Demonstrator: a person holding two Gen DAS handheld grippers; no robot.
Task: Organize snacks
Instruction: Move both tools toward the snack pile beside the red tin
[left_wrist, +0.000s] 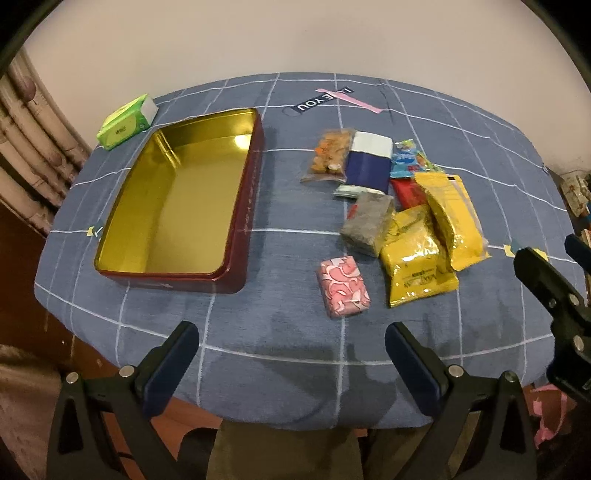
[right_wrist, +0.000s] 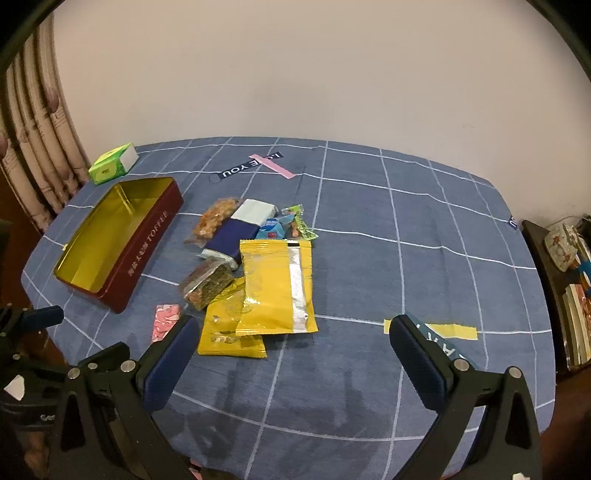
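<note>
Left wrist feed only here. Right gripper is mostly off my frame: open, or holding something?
Observer: Open. The right gripper has its jaws wide apart with nothing between them.
Operator: Any text on the tin side wall? Unreadable from my angle.
Observer: Yes. The red wall facing the snacks reads TOFFEE, after a run of characters I cannot make out.
</note>
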